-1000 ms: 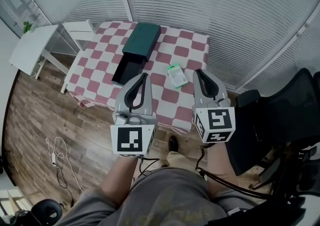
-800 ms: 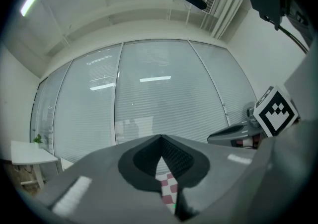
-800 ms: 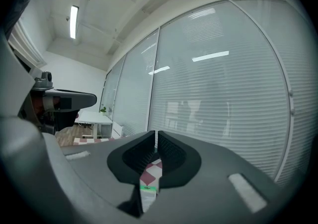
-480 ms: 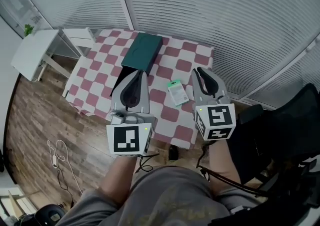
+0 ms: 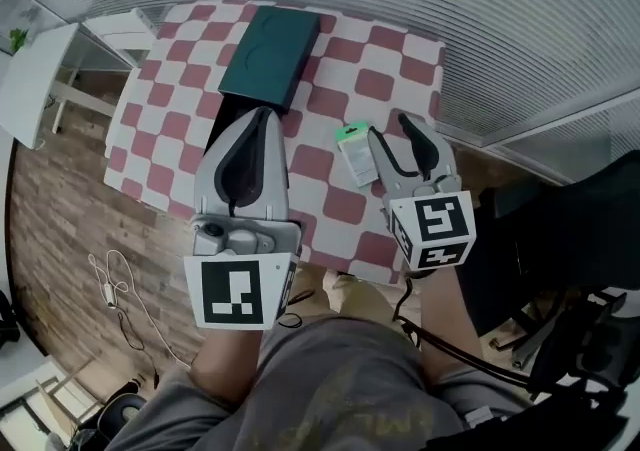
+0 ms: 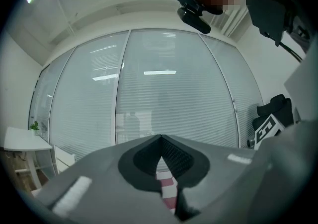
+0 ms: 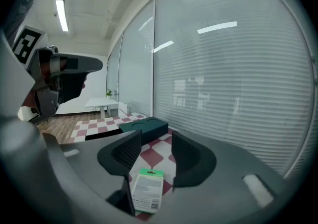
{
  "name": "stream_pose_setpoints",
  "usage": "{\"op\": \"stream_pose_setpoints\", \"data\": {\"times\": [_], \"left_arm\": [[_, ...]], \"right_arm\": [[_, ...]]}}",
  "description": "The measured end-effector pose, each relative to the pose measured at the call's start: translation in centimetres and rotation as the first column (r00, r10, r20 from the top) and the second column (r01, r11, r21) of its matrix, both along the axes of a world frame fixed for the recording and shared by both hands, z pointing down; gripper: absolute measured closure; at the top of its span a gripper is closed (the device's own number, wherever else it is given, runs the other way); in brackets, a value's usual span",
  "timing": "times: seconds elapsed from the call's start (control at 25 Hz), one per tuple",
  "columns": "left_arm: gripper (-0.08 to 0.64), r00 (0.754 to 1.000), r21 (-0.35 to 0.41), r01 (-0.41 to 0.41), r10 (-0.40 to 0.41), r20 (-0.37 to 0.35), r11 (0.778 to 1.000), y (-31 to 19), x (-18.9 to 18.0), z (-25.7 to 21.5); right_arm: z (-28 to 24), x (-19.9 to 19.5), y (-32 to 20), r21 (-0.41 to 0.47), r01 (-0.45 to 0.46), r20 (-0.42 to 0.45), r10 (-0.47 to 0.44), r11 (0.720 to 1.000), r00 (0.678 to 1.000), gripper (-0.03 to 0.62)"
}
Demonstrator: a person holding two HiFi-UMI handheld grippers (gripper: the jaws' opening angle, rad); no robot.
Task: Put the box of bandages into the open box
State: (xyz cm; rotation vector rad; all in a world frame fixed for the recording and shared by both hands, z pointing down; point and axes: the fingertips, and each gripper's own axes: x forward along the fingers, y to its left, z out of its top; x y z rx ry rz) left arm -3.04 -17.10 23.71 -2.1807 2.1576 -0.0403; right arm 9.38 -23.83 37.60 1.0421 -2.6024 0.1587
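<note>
Two tools are hovering over the tabletop (image 5: 392, 51).
The right tool (image 5: 389, 127), right of centre, has just been opening its jaws, with the box of bandages (image 5: 352, 152) lying free beneath the gap; the left tool (image 5: 262, 112) is holding its jaws together.

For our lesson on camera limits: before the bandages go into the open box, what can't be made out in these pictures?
1. Open box interior: in the head view the left gripper covers most of its pulled-out part; the right gripper view sees it edge-on.
2. Bandages print: too small in both views.
3. Table: in the left gripper view the shut jaws hide nearly all.
</note>
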Motion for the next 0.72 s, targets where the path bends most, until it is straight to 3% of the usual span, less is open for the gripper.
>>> {"op": "stream_pose_setpoints", "data": {"times": [0.36, 0.56, 0.72], "left_arm": [[0.560, 0.997, -0.124, -0.048, 0.041, -0.058, 0.991, -2.7, -2.1, 7.4], [0.560, 0.994, -0.201, -0.074, 0.056, -0.096, 0.977, -3.5, -3.0, 11.9], [0.560, 0.993, -0.213, -0.076, 0.053, -0.110, 0.974, -4.6, -3.5, 13.4]], "right_arm": [[12.2, -1.3, 1.4, -0.234, -0.014, -0.133, -0.018, 0.972, 0.991, 0.210], [16.8, -1.4, 1.8, -0.283, -0.055, -0.229, -0.011, 0.958, 0.973, 0.189], [18.1, -1.6, 2.0, -0.302, -0.063, -0.303, -0.033, 0.951, 0.952, 0.181]]}}
